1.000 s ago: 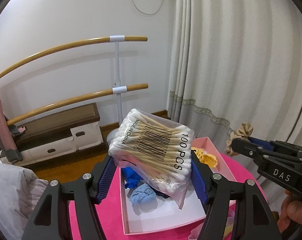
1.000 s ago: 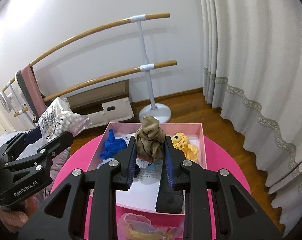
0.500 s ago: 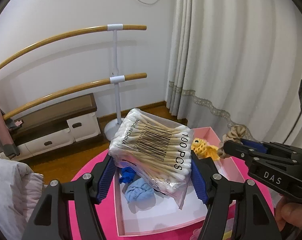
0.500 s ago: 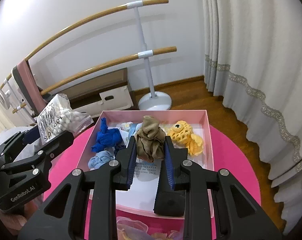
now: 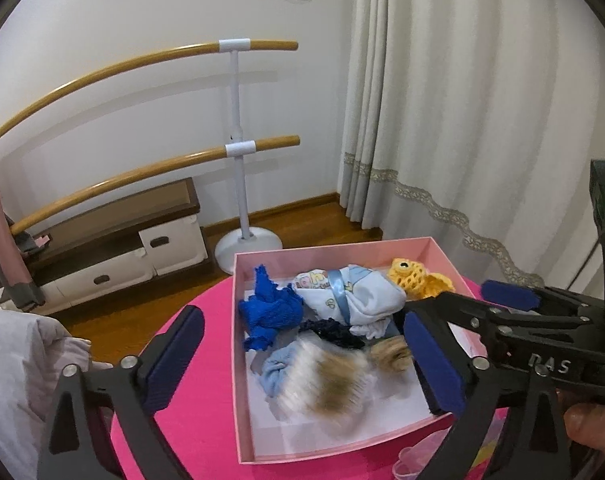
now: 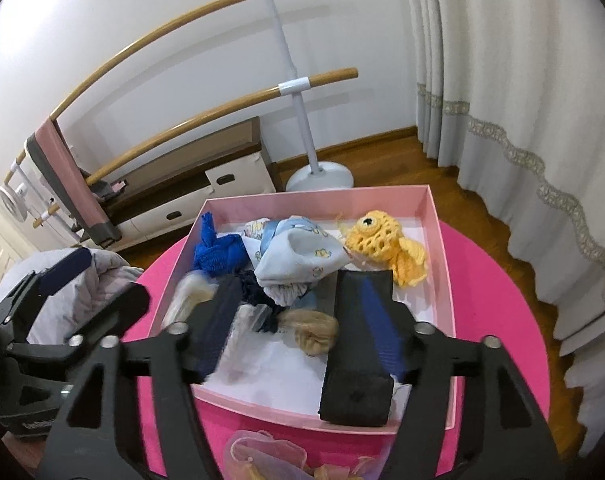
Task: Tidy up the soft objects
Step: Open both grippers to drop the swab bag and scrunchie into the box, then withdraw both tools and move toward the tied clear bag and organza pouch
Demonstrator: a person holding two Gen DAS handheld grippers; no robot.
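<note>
A pink box (image 5: 238, 360) (image 6: 442, 240) sits on a round pink table (image 5: 198, 400) (image 6: 502, 312). My left gripper (image 5: 302, 364) is open and empty above the box. The cotton swab bag (image 5: 326, 380) is a blur in the box's front left; it also shows in the right wrist view (image 6: 186, 296). My right gripper (image 6: 294, 320) is open and empty over the box. The brown scrunchie (image 6: 312, 330) (image 5: 390, 356) lies on the box floor. A blue cloth (image 6: 218, 256), a white baby garment (image 6: 298, 260) and a yellow crochet fish (image 6: 386, 244) lie farther back.
A sheer pouch (image 6: 262, 456) lies on the table in front of the box. A grey padded garment (image 5: 14, 360) is at the left. Behind stand a ballet barre (image 5: 238, 140), a low cabinet (image 5: 114, 248) and curtains (image 5: 462, 100).
Both grippers opened. The cotton swab bag dropped from the left gripper into the box, and the brown scrunchie dropped from the right gripper onto the box floor.
</note>
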